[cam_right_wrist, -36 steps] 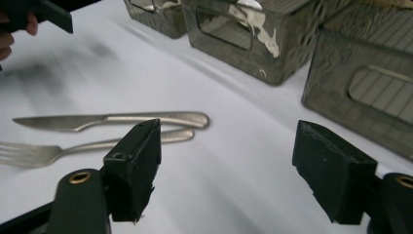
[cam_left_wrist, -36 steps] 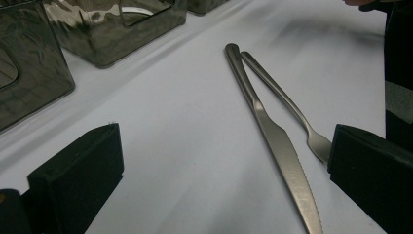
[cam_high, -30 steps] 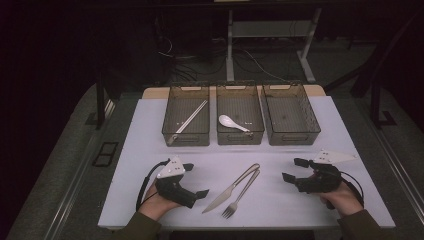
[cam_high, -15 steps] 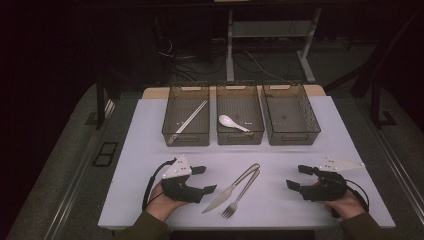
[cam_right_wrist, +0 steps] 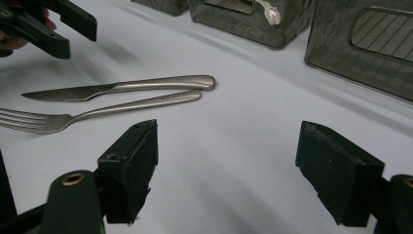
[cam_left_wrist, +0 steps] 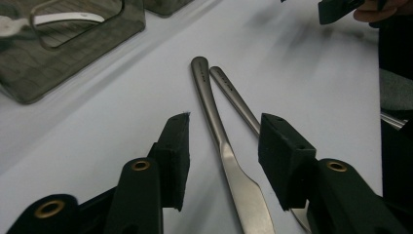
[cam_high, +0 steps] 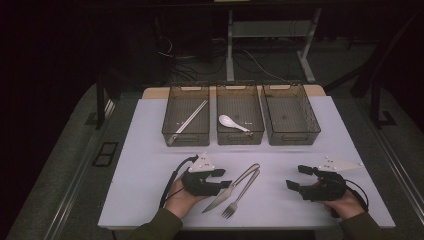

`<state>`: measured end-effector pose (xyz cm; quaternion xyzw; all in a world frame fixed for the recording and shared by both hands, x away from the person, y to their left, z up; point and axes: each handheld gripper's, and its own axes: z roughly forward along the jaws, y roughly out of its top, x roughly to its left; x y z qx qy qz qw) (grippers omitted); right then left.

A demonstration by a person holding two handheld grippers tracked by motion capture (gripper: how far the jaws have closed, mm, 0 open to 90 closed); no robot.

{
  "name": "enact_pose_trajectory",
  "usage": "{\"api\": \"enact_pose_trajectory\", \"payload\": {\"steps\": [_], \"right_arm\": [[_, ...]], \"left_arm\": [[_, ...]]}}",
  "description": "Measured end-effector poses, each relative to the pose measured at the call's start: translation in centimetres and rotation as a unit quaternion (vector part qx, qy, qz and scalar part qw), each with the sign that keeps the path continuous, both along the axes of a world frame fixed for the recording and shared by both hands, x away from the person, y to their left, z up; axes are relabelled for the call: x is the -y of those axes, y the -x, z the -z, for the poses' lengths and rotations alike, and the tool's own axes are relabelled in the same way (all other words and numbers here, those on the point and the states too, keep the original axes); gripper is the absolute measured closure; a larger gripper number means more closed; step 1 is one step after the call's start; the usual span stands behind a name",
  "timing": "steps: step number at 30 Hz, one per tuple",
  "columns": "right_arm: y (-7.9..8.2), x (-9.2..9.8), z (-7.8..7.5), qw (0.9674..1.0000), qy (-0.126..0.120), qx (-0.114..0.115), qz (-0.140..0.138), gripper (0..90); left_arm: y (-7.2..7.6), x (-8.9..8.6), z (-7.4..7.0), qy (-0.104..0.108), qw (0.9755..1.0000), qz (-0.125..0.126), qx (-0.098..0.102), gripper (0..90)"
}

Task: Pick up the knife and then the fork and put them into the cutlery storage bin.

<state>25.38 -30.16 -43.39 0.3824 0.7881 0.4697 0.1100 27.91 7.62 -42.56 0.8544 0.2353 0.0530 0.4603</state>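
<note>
**benchwatcher:** ok so where's the cutlery sitting? From the high view I've got a knife [cam_high: 232,186] and a fork [cam_high: 239,196] lying on the white table [cam_high: 145,150], handles touching at the far end and spreading apart toward the near edge, like a narrow V.

**tray_guy:** yep, same. Knife is the left one, blade pointing roughly 7 o'clock, handle toward 1 o'clock. Fork just beside it on the right, tines at the near end.

**benchwatcher:** and the left gripper [cam_high: 224,179]?

**tray_guy:** right at the knife, coming in from about 9 o'clock of it. In the left gripper view the knife [cam_left_wrist: 229,161] runs straight up between the two black jaws, and the jaws have just been closing in on it. There's a gap on both sides of the metal though, so the pads aren't pressing on it, nothing gripped. The fork handle [cam_left_wrist: 236,100] slips behind the right-hand pad.

**benchwatcher:** right gripper [cam_high: 298,177]?

**tray_guy:** well apart from the cutlery, off at 3 o'clock of the fork, jaws spread wide with only bare table between them in its own view. Knife [cam_right_wrist: 122,87] and fork [cam_right_wrist: 97,112] sit at its 10 o'clock.

**benchwatcher:** bins?

**tray_guy:** three at 12 o'clock: chopsticks [cam_high: 189,120] in the left bin [cam_high: 186,136], white spoon [cam_high: 231,123] in the middle bin [cam_high: 240,137], and a right bin [cam_high: 292,137].
</note>
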Motion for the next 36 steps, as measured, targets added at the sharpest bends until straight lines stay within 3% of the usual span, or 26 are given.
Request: {"api": "enact_pose_trajectory", "payload": {"steps": [10, 16, 21, 36], "right_arm": [[0.0, 0.0, 0.0, 1.0000, 0.001, 0.000, 0.001, 23.5], [0.0, 0.0, 0.0, 1.0000, 0.003, 0.001, 0.000, 23.6], [0.0, 0.0, 0.0, 1.0000, 0.003, 0.001, 0.000, 23.5], [0.0, -0.1, -0.1, 1.0000, 0.005, 0.002, -0.002, 23.6]], "left_arm": [[-0.9, 3.3, 1.2, -0.034, 0.9994, -0.003, -0.011, 64.2], [-1.0, 4.1, 1.9, -0.054, 0.9984, -0.002, -0.014, 66.9], [-0.9, 4.5, 2.4, -0.084, 0.9964, -0.002, -0.006, 70.4], [-1.6, 3.6, 2.2, -0.087, 0.9962, 0.009, -0.002, 79.1]]}}
